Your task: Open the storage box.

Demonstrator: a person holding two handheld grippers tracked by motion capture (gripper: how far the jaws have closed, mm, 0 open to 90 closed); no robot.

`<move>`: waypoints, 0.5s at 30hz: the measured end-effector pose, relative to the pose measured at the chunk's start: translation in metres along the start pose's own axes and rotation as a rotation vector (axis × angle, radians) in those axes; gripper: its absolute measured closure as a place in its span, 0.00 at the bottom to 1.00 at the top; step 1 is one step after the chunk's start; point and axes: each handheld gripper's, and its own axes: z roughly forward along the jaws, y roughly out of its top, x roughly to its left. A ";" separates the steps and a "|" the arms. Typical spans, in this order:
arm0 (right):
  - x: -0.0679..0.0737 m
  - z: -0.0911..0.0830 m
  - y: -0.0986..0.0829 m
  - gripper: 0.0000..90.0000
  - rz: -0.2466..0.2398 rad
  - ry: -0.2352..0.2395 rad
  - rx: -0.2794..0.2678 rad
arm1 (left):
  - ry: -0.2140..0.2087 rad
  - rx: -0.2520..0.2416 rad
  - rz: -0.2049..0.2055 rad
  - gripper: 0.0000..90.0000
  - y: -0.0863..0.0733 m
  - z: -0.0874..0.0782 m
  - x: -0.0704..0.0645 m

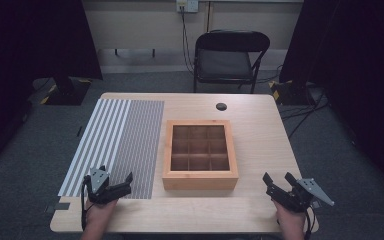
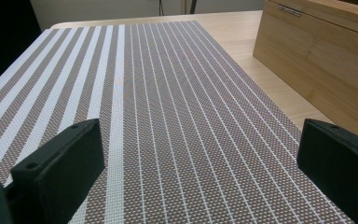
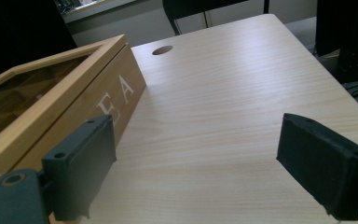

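Note:
A square bamboo tea box [image 1: 200, 179] with a windowed lid over a grid of compartments sits mid-table. In the right gripper view the box [image 3: 51, 102] shows white letters on its side. A brown-and-white striped mat [image 1: 115, 140] lies to its left. My left gripper [image 1: 128, 183] hovers open over the mat's near corner, pointing right toward the box. Between its jaws, the left gripper [image 2: 200, 135] holds nothing, with the mat [image 2: 158, 93] beneath and the box wall [image 2: 317, 60] at the right. My right gripper [image 1: 278, 178] is open over bare table at the near right, and the right gripper [image 3: 196, 135] is empty.
The light wooden table [image 1: 260, 130] has a dark cable hole [image 1: 221, 106] behind the box, also seen as the hole [image 3: 162, 50] in the right gripper view. A black folding chair [image 1: 230, 55] stands beyond the far edge. Dark curtains hang at both sides.

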 end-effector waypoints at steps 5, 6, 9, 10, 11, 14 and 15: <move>0.012 0.004 0.014 0.14 0.047 0.070 0.039 | 0.000 0.006 0.004 0.00 0.000 0.000 0.000; 0.014 0.007 0.016 0.14 0.065 0.094 0.049 | 0.000 0.009 0.008 0.00 0.000 0.000 0.000; 0.022 0.015 0.020 0.14 0.092 0.130 0.060 | 0.000 0.010 0.005 0.00 0.000 0.000 0.000; 0.025 0.018 0.021 0.14 0.095 0.140 0.066 | -0.003 0.008 0.004 0.00 0.000 0.000 0.000; 0.028 0.021 0.023 0.14 0.095 0.153 0.070 | -0.004 0.008 0.003 0.00 0.000 0.000 0.000; 0.037 0.030 0.029 0.14 0.124 0.209 0.096 | -0.005 0.008 0.003 0.00 0.000 0.000 0.000; 0.039 0.033 0.031 0.14 0.127 0.228 0.108 | -0.006 0.008 0.003 0.00 0.000 0.000 0.000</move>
